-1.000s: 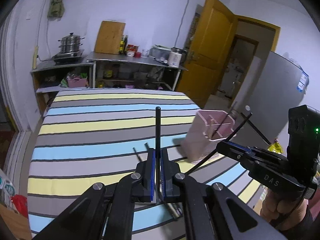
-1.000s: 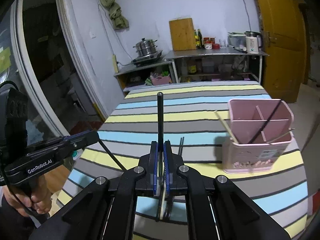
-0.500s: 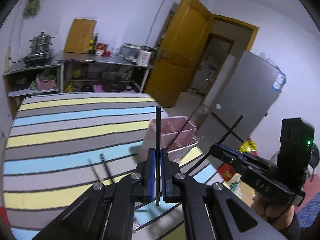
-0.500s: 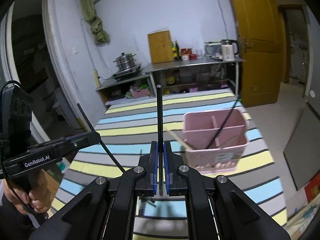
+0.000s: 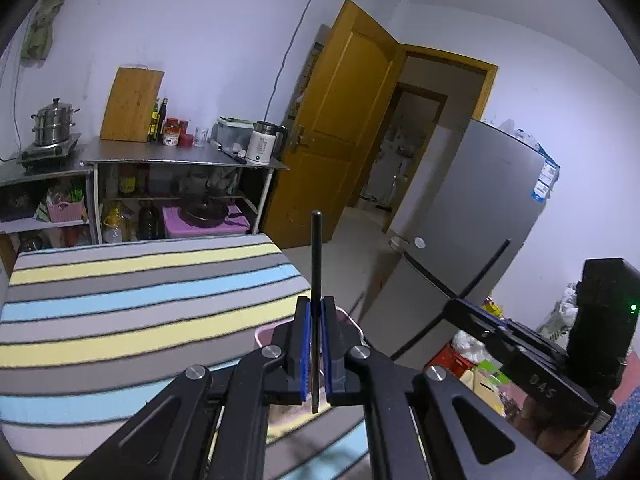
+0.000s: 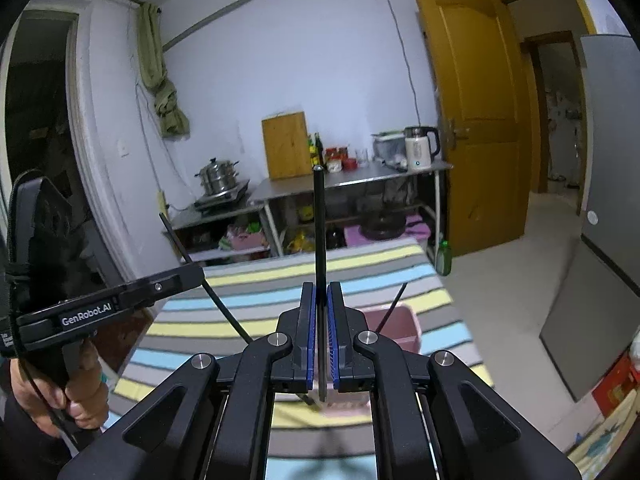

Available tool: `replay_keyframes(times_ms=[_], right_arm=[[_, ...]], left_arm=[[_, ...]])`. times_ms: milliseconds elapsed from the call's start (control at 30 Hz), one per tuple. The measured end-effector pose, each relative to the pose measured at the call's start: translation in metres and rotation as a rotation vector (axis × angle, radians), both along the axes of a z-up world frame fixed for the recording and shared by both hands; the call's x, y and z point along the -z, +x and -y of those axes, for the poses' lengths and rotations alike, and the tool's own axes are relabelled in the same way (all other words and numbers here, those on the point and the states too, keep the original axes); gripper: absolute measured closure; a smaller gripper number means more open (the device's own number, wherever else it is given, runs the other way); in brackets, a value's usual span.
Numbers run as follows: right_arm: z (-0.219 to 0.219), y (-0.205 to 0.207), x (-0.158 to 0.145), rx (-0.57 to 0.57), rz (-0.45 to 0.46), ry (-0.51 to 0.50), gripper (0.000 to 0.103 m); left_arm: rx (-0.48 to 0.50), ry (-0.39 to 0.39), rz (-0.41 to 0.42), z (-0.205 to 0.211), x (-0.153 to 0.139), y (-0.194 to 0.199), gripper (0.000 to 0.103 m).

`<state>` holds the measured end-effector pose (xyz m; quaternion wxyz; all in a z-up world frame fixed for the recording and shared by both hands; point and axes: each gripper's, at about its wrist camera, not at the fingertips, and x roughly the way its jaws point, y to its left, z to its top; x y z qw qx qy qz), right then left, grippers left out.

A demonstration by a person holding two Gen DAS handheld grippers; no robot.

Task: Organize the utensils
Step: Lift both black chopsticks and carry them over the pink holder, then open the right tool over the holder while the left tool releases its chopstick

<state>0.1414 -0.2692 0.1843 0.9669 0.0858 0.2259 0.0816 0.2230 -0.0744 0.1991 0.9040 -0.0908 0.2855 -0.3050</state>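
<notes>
My left gripper (image 5: pixel 315 302) is shut on a black chopstick (image 5: pixel 316 248) that stands upright between its blue pads. My right gripper (image 6: pixel 320 286) is shut on a second black chopstick (image 6: pixel 319 220), also upright. The pink utensil holder (image 6: pixel 404 324) stands near the right edge of the striped table (image 6: pixel 248 300), and a dark stick (image 6: pixel 394 304) leans out of it. In the left wrist view the holder (image 5: pixel 265 334) is mostly hidden behind my jaws. Each view shows the other gripper from the side: the right gripper (image 5: pixel 452 305) and the left gripper (image 6: pixel 196 274), both above the table.
A steel shelf unit (image 5: pixel 180 158) at the far wall carries a kettle (image 5: pixel 262 148), a cutting board (image 5: pixel 130 104) and a pot (image 5: pixel 52 122). A yellow door (image 5: pixel 340 120) stands open, and a grey fridge (image 5: pixel 480 216) is to the right. Bare floor (image 6: pixel 520 264) lies past the table's right edge.
Both grippers rose and swung right toward the holder, each keeping its chopstick. The holder now sits close under the jaws. The loose chopsticks on the cloth have left the view.
</notes>
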Motion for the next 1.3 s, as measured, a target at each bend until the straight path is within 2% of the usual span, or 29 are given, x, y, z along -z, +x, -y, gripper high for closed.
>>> replay_keyframes(times_ms=[167, 533, 800, 933, 1067, 1300], right_arm=[[0.006, 0.023, 0.003, 0.014, 0.004, -0.006, 0.097], [0.011, 0.059, 0.04, 0.012, -0.057, -0.02, 0.097], [0.012, 0.07, 0.073, 0.006, -0.127, -0.011, 0.097], [0.013, 0.072, 0.086, -0.004, -0.171, 0.01, 0.097], [0.015, 0.072, 0.093, 0.0, -0.204, 0.02, 0.096], [0.019, 0.056, 0.085, 0.021, -0.176, 0.017, 0.085]], left_arm=[[-0.019, 0.028, -0.001, 0.014, 0.009, 0.026, 0.099], [-0.029, 0.076, 0.002, 0.031, 0.039, 0.06, 0.098], [0.001, 0.14, -0.043, 0.041, 0.072, 0.066, 0.098], [-0.002, 0.147, -0.061, 0.04, 0.083, 0.064, 0.098], [-0.014, 0.138, -0.078, 0.033, 0.086, 0.062, 0.094], [-0.037, 0.11, -0.061, 0.012, 0.075, 0.046, 0.091]])
